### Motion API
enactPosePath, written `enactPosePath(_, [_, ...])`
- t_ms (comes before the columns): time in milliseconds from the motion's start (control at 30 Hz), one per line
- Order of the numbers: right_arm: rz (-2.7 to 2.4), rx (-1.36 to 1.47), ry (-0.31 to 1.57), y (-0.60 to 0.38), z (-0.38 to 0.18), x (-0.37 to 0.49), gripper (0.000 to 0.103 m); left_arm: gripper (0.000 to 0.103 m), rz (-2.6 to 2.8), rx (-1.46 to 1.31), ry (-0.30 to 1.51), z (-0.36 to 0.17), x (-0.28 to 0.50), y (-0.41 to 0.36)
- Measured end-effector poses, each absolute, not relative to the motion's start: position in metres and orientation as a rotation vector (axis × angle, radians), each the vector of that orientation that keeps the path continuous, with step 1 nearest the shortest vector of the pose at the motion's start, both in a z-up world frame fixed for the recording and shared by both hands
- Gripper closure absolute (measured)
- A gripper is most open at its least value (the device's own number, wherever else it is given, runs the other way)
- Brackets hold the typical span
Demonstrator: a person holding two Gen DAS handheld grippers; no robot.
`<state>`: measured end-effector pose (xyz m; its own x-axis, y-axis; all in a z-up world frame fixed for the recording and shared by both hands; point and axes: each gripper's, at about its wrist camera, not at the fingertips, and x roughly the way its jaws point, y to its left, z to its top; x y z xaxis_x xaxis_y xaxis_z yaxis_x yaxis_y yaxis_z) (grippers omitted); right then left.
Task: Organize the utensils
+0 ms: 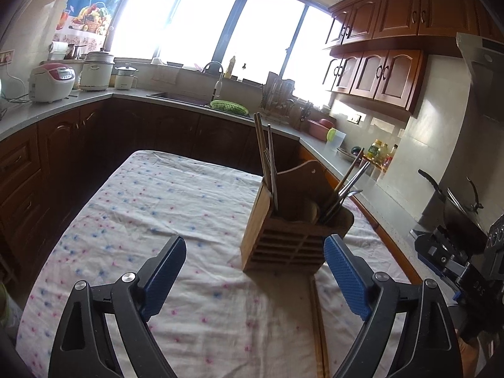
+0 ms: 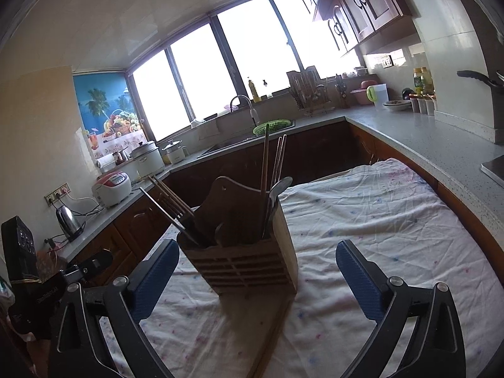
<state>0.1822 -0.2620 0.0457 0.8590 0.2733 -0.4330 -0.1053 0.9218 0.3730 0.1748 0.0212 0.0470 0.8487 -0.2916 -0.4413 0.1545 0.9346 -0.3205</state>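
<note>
A slatted wooden utensil holder (image 1: 283, 245) stands upright on the cloth-covered table (image 1: 151, 208). Chopsticks (image 1: 264, 157) lean out of its left compartment; metal utensils (image 1: 349, 189) and a wooden spoon stick out on its right side. My left gripper (image 1: 255, 252) is open and empty, a little in front of the holder. In the right wrist view the same holder (image 2: 245, 264) sits between the fingertips of my right gripper (image 2: 257, 252), which is open and empty; chopsticks (image 2: 266, 160) and a spoon rise from it. The right gripper's body shows in the left wrist view (image 1: 453, 252).
A wooden strip (image 1: 318, 324) lies on the cloth in front of the holder. Grey counters ring the table: rice cookers (image 1: 52, 82) at left, sink with green basket (image 1: 226, 105) at back, bottles and containers (image 1: 378, 151) and a pan (image 1: 456, 208) at right.
</note>
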Motion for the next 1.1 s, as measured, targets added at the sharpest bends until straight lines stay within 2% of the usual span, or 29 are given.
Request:
enactPosePath(367, [0.209, 0.324, 0.475, -0.252, 0.038, 0.118, 0.001, 0.011, -0.223, -0.266, 0.512, 0.046, 0.110, 0.030])
enactPosePath(500, [0.226, 0.296, 0.452, -0.248, 0.048, 0.103, 0.001, 0.011, -0.223, -0.244, 0.463, 0.058, 0.089, 0.032])
enactPosePath(567, [0.223, 0.273, 0.405, -0.247, 0.058, 0.091, 0.000, 0.008, -0.219, -0.231, 0.429, 0.062, 0.076, 0.033])
enactPosePath(600, [0.214, 0.264, 0.380, -0.246, 0.062, 0.084, 0.000, 0.003, -0.213, -0.226, 0.411, 0.063, 0.068, 0.033])
enactPosePath(667, [0.192, 0.241, 0.332, -0.246, 0.064, 0.070, 0.000, 0.001, -0.204, -0.213, 0.369, 0.060, 0.050, 0.033])
enactPosePath(800, [0.141, 0.177, 0.279, -0.239, 0.052, 0.044, 0.000, 0.001, -0.189, -0.159, 0.326, 0.041, 0.021, 0.025])
enactPosePath(1100, [0.131, 0.109, 0.299, -0.226, 0.022, 0.011, 0.000, 0.001, -0.180, -0.077, 0.348, 0.005, -0.014, 0.012])
